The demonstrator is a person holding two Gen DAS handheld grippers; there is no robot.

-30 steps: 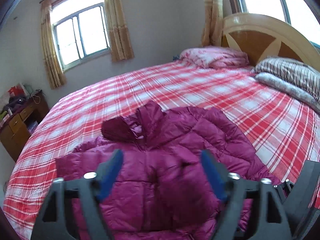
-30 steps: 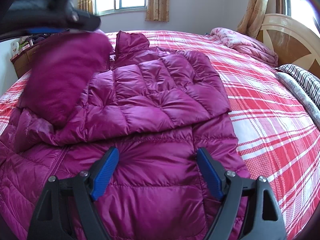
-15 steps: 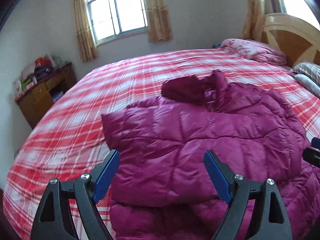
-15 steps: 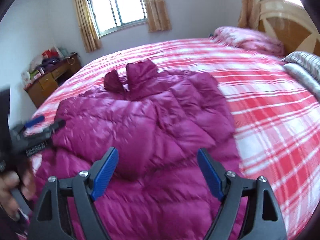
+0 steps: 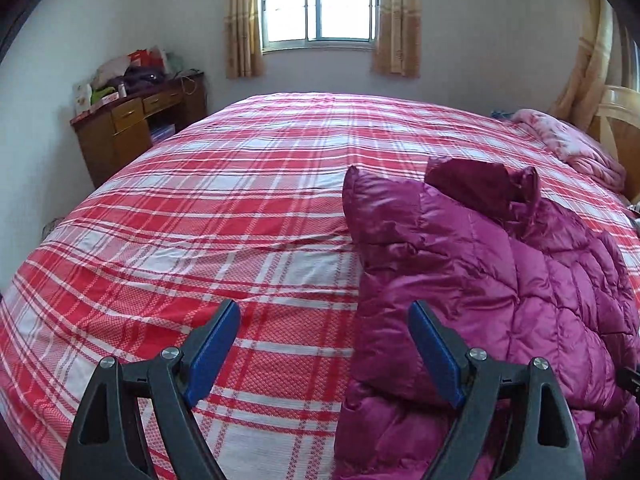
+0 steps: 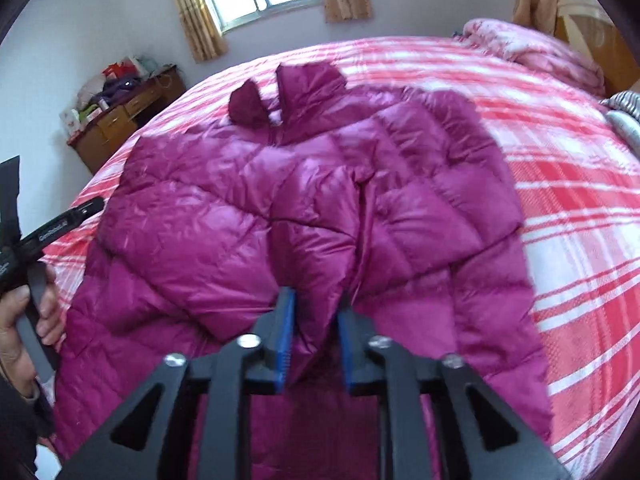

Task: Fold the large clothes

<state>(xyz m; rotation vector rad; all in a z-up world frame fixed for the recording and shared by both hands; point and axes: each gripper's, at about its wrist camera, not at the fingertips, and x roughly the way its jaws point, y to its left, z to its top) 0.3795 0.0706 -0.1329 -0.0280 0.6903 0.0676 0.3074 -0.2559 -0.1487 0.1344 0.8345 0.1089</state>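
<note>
While the left wrist view looks across the bed [image 5: 224,216], the left gripper [image 5: 324,352] has its blue fingers [image 5: 214,344] spread wide with nothing between them, just red plaid sheet underneath. The magenta puffer jacket [image 5: 500,280] lies to the right of those fingers, its near edge just past the right-hand one (touching or not, I can't tell). Beyond the fingers, a wooden dresser [image 5: 132,128] stands against the wall under a curtained window [image 5: 318,0].

Over on the right wrist view, the right gripper [image 6: 314,336] has just been closing, and its fingers [image 6: 285,336] are now clamped on a fold of the jacket [image 6: 304,184], which spreads out ahead of them with both sleeves folded in. Off to the left of the fingers, a hand [image 6: 24,320] holds the other gripper's handle.
</note>
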